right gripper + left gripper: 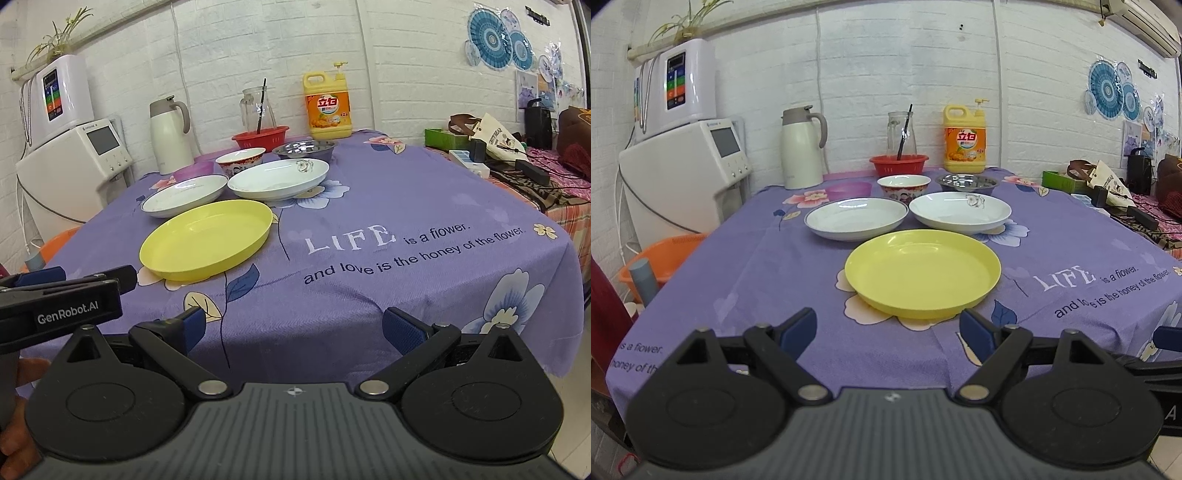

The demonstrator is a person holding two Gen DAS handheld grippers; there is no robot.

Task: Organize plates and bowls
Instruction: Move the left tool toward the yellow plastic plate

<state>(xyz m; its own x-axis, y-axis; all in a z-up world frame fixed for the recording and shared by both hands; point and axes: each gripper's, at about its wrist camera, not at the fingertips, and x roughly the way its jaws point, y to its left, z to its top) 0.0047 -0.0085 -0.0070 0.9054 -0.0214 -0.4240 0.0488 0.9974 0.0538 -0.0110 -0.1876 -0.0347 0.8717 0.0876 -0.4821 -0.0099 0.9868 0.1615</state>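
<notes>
Left tongs (888, 330): jaws spread wide, nothing between the pads, touching nothing. They hover over the near edge of the table (738, 288). Right tongs (293, 330): likewise spread and empty, over the near edge further right; the left tool shows at 9 o'clock in the right wrist view.

Yellow plate (922, 273): nearest item, at 12 o'clock from the left tongs, lying flat on the cloth. It looks like plastic, so probably light, stiff and not fragile; its raised rim is the place to pinch, at the near edge.

Two white plates (856, 218) (960, 211): side by side just beyond the yellow plate, at 11 and 1 o'clock. They appear ceramic: heavier, glazed, likely slippery and breakable. Grip the rim squarely and lift level.

Patterned bowl (904, 186): behind the white plates at 12 o'clock, likely ceramic; take it by the wall.

Steel bowl (967, 183): at 1 o'clock, further back; probably light, smooth and dent-resistant.

Purple bowl (849, 190): at 11 o'clock, apparently plastic.

No stacking is yet done.
</notes>
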